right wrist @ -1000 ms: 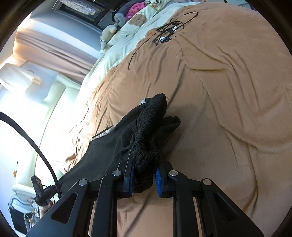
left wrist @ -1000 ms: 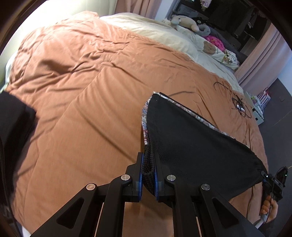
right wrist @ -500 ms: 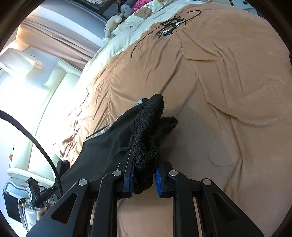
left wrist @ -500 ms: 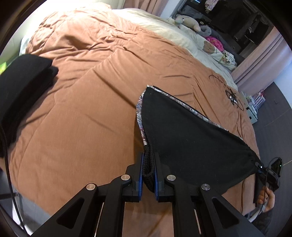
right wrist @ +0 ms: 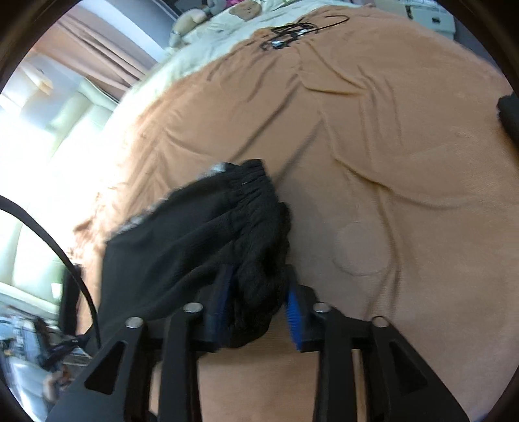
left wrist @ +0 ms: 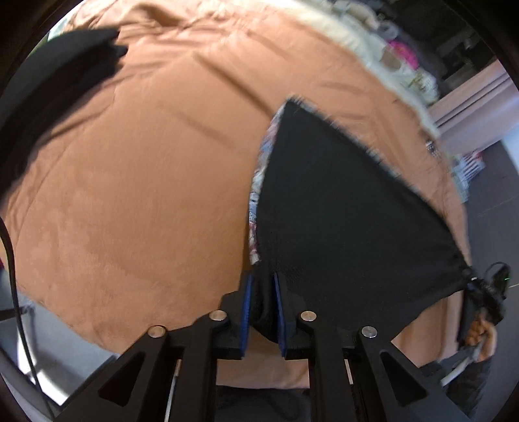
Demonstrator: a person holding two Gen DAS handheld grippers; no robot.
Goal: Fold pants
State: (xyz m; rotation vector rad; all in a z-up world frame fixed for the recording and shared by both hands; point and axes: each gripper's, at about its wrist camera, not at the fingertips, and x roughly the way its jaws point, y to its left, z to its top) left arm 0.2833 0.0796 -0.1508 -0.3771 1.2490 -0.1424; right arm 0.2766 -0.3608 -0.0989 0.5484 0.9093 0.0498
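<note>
The black pants (left wrist: 334, 211) with a patterned lining edge (left wrist: 256, 191) hang stretched between my two grippers above the brown bedspread (left wrist: 136, 181). My left gripper (left wrist: 262, 311) is shut on one end of the fabric. In the right wrist view the right gripper (right wrist: 258, 306) stands wider around the bunched elastic waistband (right wrist: 256, 246), which still sits between the blue pads (right wrist: 293, 316). The right gripper also shows in the left wrist view (left wrist: 480, 292) at the far corner of the pants.
A pile of black clothing (left wrist: 58, 74) lies at the bed's left edge. Tangled black cables (right wrist: 288, 32) lie near cream pillows with soft toys (right wrist: 233, 13). Another dark item (right wrist: 509, 113) sits at the right edge. Curtains (right wrist: 107, 55) and floor surround the bed.
Both grippers pulled back toward the foot of the bed with the pants. The right gripper's jaws widened around the waistband. The black clothing pile came further into the left view.
</note>
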